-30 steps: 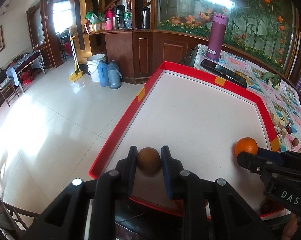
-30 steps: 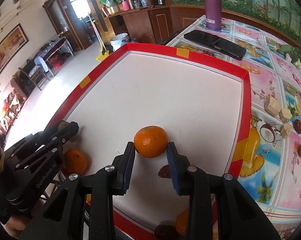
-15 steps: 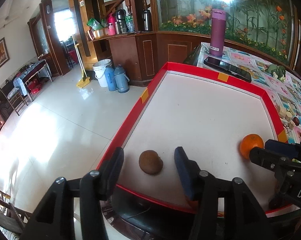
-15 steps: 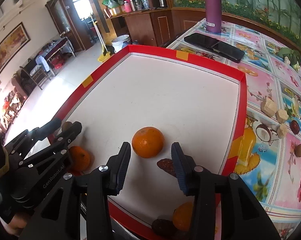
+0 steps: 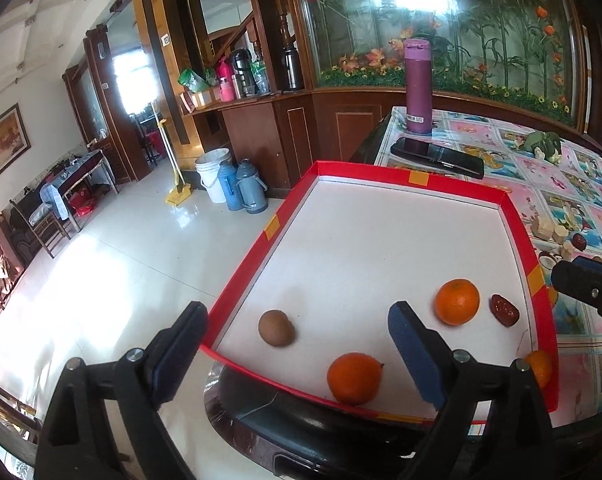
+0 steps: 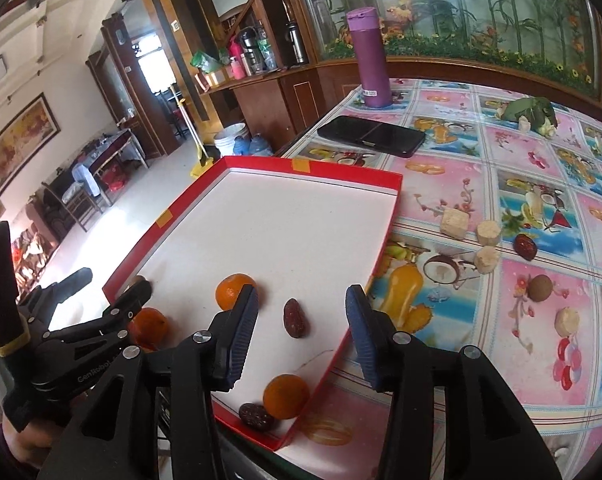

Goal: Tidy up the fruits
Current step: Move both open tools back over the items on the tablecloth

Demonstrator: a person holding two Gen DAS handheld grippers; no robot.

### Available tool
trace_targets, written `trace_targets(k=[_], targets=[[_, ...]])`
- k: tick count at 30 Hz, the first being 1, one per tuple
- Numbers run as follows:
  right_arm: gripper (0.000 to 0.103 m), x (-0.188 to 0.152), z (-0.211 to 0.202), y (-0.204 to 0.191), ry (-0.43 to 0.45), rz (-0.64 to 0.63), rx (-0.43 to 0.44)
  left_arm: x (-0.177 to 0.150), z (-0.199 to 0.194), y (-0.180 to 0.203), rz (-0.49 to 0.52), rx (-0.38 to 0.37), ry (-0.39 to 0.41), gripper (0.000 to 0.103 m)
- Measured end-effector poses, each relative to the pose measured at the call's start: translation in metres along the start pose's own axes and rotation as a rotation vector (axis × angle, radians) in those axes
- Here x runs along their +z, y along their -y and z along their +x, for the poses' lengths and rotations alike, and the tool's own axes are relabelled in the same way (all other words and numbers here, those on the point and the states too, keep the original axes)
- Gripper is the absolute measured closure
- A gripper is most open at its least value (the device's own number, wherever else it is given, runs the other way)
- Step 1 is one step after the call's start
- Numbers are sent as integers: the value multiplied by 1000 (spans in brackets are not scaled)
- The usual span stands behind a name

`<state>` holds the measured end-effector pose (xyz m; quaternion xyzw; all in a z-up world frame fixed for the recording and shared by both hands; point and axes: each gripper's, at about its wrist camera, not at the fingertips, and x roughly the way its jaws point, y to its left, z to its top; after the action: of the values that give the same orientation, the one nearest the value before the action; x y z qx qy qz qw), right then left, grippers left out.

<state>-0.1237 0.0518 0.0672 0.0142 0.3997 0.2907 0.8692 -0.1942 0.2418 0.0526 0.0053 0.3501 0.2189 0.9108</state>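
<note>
Both tools are spread wide and hold nothing. From the right wrist view, the right tool [image 6: 301, 320] hovers over the near right corner of the red-rimmed tray [image 6: 393, 196], which sits on the desk [image 6: 541, 184] under a fruit-print cloth. Directly ahead, between its fingers, lies a dark red date [image 6: 295, 318], long axis pointing roughly away from the camera. A loose brown fruit [image 6: 539, 288] and another date [image 6: 525, 246] lie outside the tray, off to this tool's right, so the right hand seems nearer to them. From the left wrist view, the left tool [image 5: 297, 332] hangs at the tray's near left corner; a brown kiwi-like fruit [image 5: 277, 328] and an orange [image 5: 353, 378] lie between its fingers, a second orange [image 5: 457, 301] beyond.
</note>
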Motion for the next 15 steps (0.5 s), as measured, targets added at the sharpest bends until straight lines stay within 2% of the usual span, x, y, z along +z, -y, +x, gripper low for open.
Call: trace_targets(k=[6, 15], targets=[[56, -3, -16, 25, 33, 42, -12, 5, -18, 15, 39, 15, 40, 2], [55, -7, -36, 61, 77, 98, -54, 13, -41, 36, 70, -1, 86, 0]])
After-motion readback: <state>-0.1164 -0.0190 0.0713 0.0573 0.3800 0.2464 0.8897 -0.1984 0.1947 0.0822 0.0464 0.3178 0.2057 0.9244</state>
